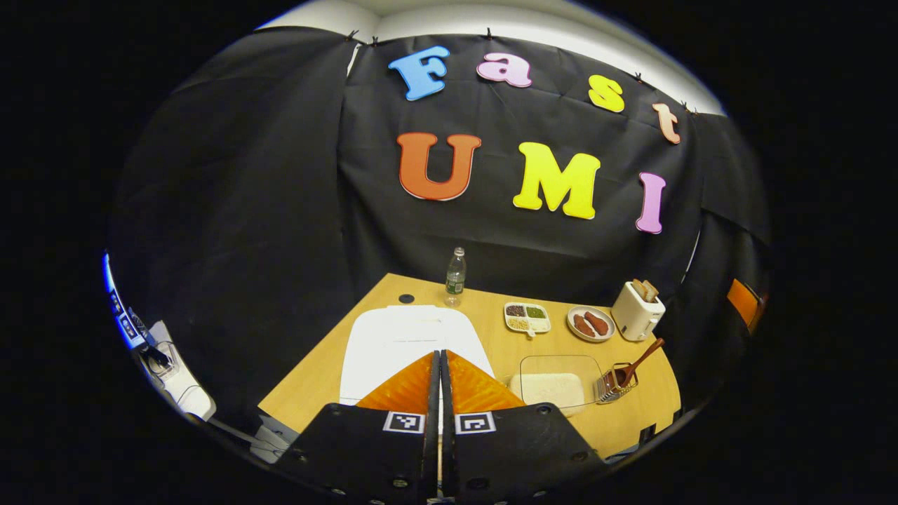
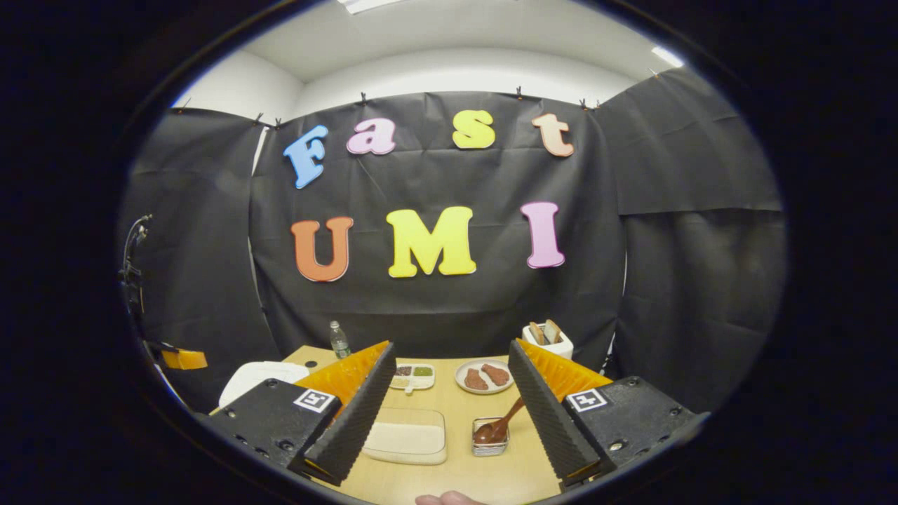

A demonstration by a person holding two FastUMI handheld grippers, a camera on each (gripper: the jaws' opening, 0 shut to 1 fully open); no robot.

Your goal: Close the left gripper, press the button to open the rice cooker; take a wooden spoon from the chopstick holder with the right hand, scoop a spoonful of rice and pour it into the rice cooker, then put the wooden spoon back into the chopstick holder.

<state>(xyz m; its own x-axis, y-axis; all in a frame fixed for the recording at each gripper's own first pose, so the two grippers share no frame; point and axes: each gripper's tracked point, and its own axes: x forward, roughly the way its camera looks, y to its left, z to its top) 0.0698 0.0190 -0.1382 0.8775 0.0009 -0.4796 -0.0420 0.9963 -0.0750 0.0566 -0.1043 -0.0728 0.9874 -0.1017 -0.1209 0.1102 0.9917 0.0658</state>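
Left gripper view: left claw (image 1: 440,361) pressed narrow above the white rice cooker (image 1: 410,344). Right claw (image 2: 449,382) gapes wide, empty, facing the wooden spoon (image 2: 497,425).

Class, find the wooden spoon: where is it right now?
The wooden spoon stands in the chopstick holder on the table, just right of the rice tray in the right gripper view, between the open right fingers.

Illumination: overhead, from a bright white ceiling light panel (image 2: 663,56). The light wooden tabletop (image 2: 463,449) is evenly lit. Focus sharp; strong fisheye curvature toward edges.
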